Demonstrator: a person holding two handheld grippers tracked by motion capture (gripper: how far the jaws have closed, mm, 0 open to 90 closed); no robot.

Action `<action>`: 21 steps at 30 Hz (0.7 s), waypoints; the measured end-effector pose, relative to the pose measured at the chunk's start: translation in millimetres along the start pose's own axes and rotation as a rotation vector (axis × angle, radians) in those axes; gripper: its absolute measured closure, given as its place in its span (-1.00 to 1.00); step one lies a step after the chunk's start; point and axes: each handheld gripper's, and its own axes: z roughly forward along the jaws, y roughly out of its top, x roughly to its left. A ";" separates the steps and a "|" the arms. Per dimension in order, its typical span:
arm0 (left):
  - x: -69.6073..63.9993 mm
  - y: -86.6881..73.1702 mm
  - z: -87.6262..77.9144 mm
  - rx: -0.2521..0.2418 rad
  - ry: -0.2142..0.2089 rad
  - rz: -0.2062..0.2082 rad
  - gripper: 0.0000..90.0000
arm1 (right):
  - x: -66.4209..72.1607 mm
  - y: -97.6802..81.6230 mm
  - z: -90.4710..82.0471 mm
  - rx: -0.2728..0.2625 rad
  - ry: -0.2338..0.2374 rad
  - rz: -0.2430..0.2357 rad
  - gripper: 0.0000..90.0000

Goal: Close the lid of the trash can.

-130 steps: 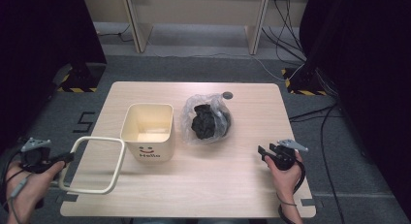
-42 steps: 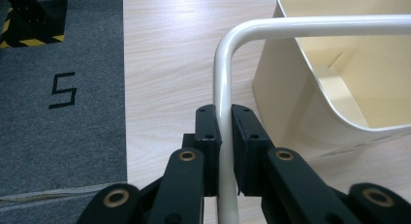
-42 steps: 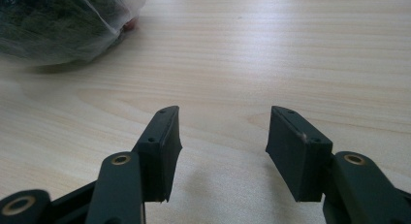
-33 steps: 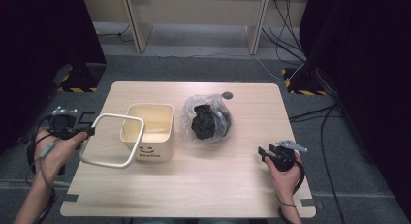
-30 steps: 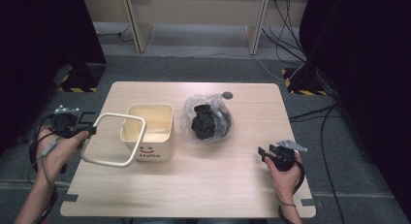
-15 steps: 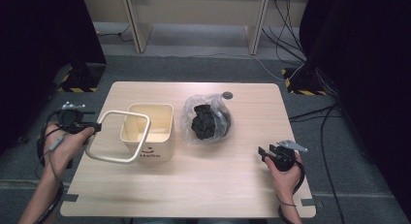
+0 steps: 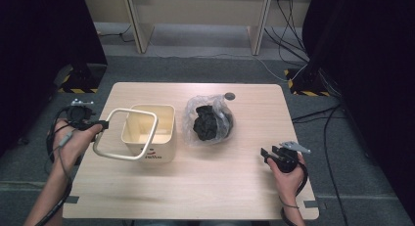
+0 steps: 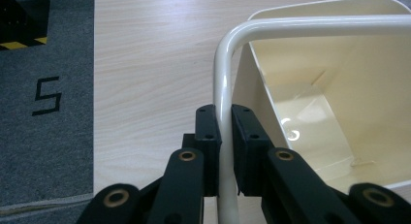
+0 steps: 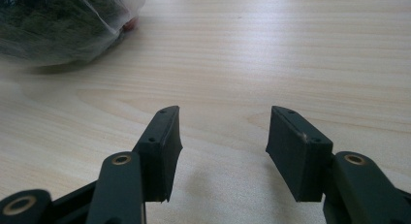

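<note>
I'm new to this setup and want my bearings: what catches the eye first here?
The left claw pinches a cream square frame, held tilted against the cream bin left of centre. Beside the bin lies a clear bag of dark stuff; the right claw hovers open.

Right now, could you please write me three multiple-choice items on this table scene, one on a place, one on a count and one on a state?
1. Where does the clear bag of dark material lie?
A. right of the cream bin
B. inside the bin
C. on the floor

2. How many jaws press on the cream frame?
A. none
B. one
C. two

3. How does the right gripper stand?
A. shut on the bag
B. open, holding nothing
C. shut on the frame

Key: 1 A, the bag rests on the table beside the cream bin; 2 C, the left gripper clamps it; 3 B, bare wood shows between its jaws.
</note>
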 end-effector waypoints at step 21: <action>-6.4 9.1 7.1 0.008 -0.002 -0.003 0.82 | 0.1 0.1 0.3 0.004 -0.001 -0.001 0.02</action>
